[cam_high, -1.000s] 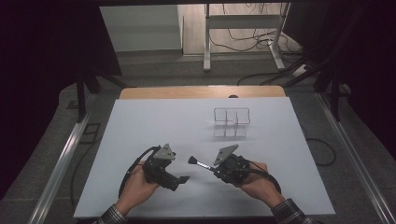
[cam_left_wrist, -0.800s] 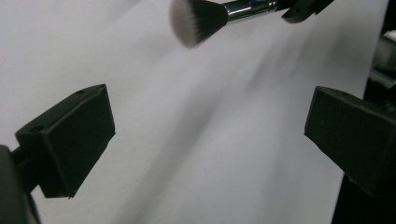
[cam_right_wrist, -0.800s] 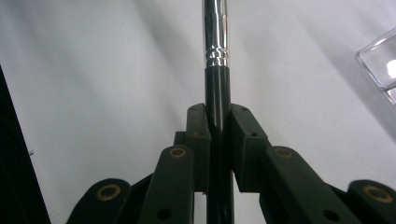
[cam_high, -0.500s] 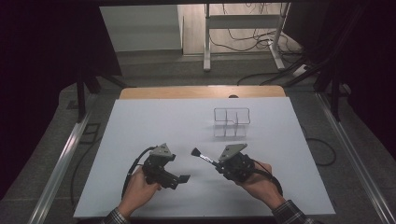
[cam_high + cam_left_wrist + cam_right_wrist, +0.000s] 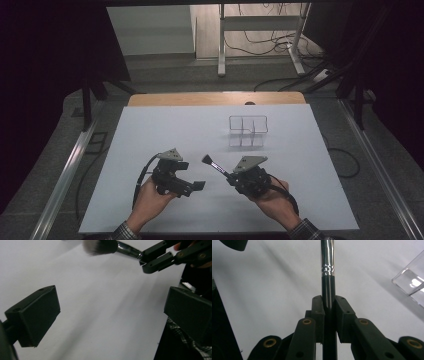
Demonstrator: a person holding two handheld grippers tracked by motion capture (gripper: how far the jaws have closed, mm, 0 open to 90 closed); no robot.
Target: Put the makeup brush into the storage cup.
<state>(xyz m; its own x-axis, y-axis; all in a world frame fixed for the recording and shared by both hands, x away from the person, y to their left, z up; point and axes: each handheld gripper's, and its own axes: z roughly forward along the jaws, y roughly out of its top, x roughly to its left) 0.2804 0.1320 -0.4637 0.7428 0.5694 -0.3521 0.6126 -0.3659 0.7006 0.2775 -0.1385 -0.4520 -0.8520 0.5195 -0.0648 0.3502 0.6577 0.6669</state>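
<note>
The white bench [image 5: 150,140] lies bare left and ahead of both hands; a clear organizer [image 5: 247,131] stands well beyond. The right tongs [image 5: 229,175] clamp a makeup brush [image 5: 214,165] by its handle, bristles raised. The left tongs [image 5: 199,185] gape wide, holding nothing.

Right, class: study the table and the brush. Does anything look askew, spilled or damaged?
Nothing stands out. The right hand-held gripper is clamped squarely on the makeup brush handle, the clear organiser stands upright on the white table, and nothing is spilled.
</note>
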